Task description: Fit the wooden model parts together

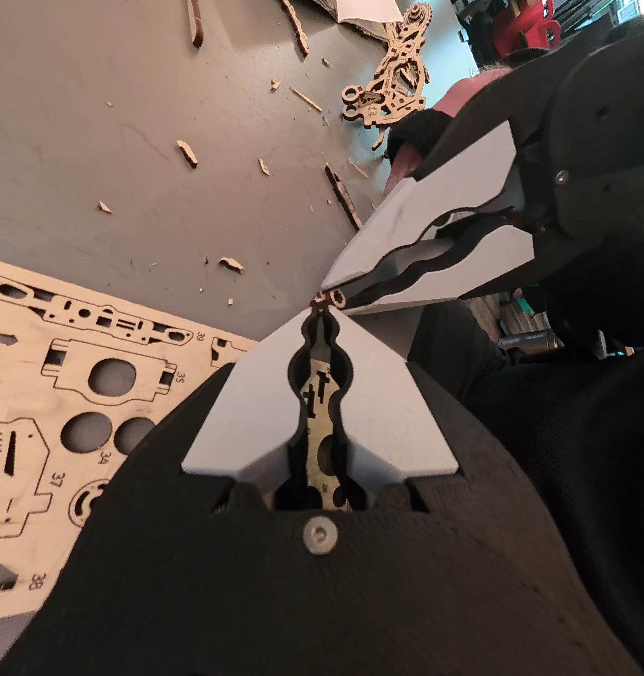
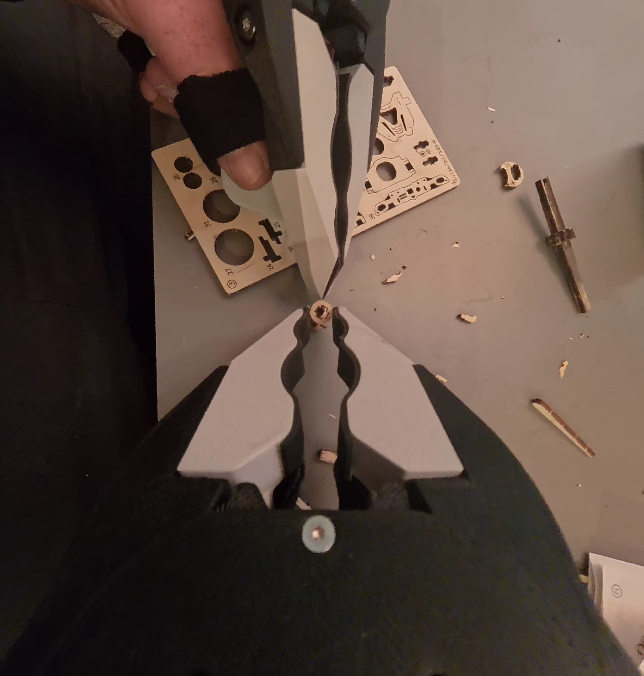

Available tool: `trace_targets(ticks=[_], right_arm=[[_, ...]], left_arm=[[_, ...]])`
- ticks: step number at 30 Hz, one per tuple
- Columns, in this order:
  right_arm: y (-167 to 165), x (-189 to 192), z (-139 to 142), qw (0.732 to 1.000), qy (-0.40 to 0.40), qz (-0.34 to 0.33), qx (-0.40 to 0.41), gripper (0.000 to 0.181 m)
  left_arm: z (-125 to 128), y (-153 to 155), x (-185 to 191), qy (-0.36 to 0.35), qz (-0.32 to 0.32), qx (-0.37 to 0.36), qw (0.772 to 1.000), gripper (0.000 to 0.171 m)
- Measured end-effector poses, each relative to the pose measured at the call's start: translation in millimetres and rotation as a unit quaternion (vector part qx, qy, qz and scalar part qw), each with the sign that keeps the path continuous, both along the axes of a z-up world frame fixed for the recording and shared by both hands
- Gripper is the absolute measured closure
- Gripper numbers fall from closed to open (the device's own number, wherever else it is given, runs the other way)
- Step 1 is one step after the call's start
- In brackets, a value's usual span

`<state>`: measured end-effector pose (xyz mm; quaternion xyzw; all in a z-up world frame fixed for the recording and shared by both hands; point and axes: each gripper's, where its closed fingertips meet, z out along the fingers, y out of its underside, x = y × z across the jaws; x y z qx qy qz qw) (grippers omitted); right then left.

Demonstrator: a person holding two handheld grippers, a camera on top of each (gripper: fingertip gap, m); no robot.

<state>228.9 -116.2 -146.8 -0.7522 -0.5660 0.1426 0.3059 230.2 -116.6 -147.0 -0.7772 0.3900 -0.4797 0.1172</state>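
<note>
Above the near edge of the grey surface (image 2: 459,109), the two hand-held grippers meet tip to tip. The right hand-held gripper (image 2: 319,315) has its jaws drawn narrow and pinches a small round wooden part (image 2: 319,314) with a cross-shaped hole at its very tips. The left hand-held gripper (image 1: 318,309) is closed down too, its tips nipping a small dark wooden piece (image 1: 317,300) that touches the round part; how far the two are fitted together is too small to tell. From the left wrist view, the right hand-held gripper comes in from the upper right, its tips meeting the left one's at the centre.

Under the left hand-held gripper lies a laser-cut plywood sheet (image 1: 38,384) with numbered outlines and punched-out holes, flat on the surface. Farther back rests a partly built wooden model (image 1: 390,84) with gears. Wood chips and splinters (image 1: 187,153) are scattered about, and a dark wooden rod (image 2: 562,241) with a collar lies off to the right side. A person's hand (image 2: 203,91) with black finger sleeves grips the left tool.
</note>
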Motion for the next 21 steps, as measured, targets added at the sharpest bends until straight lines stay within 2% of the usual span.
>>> trace_targets(ticks=[21], right_arm=[[-4.0, -1.9, -4.6, 0.999, -0.041, 0.010, 0.014, 0.172]], left_arm=[[-0.2, -3.8, 1.9, 0.003, -0.011, 0.025, 1.000, 0.166]])
